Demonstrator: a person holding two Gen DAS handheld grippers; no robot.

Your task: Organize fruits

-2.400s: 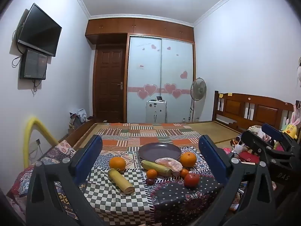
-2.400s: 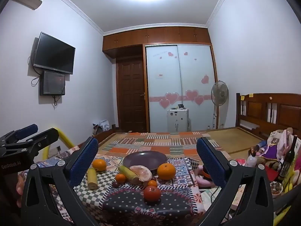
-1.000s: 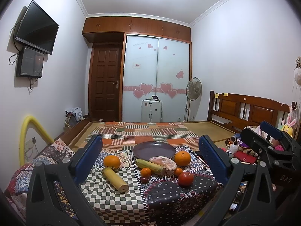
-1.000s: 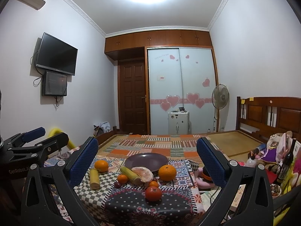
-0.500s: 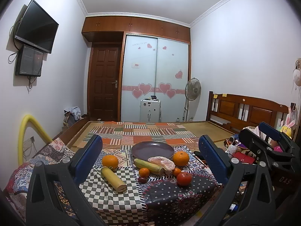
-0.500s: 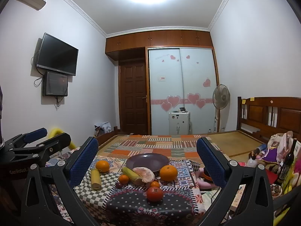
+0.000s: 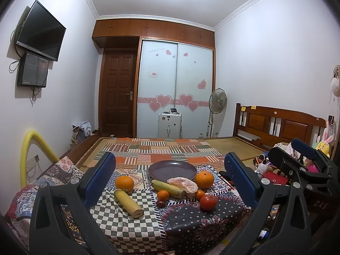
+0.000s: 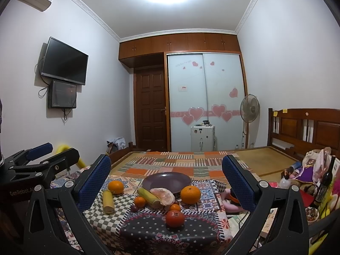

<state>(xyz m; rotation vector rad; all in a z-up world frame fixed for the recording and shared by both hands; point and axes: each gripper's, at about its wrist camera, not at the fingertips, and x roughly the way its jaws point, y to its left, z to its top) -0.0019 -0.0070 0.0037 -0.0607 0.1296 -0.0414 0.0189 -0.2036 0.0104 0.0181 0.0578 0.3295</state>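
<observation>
An empty purple plate [image 7: 172, 170] [image 8: 166, 181] sits at the back of a small cloth-covered table [image 7: 136, 227]. In front of it lie two large oranges [image 7: 124, 183] [image 7: 204, 179], two yellow-green stalks [image 7: 128, 200] [image 7: 167, 187], a peeled pomelo piece [image 7: 182, 184], two small oranges [image 7: 163, 195], a dark grape [image 7: 160, 203] and a red tomato [image 7: 208, 202] [image 8: 174, 218]. My left gripper [image 7: 170, 176] and right gripper [image 8: 165, 180] are both open and empty, held back from the table's near edge.
A bed with a patchwork cover [image 7: 165, 148] lies behind the table, with a wooden headboard [image 7: 280, 125] at right. Toys and a dark bottle [image 8: 324, 184] clutter the right side. A yellow foam tube [image 7: 31, 146] is at left. A fan [image 8: 249, 108] stands by the wardrobe.
Both views have tilted up slightly and pulled back a little; the fruits sit lower in frame. Nothing on the table has moved. Both grippers stay open.
</observation>
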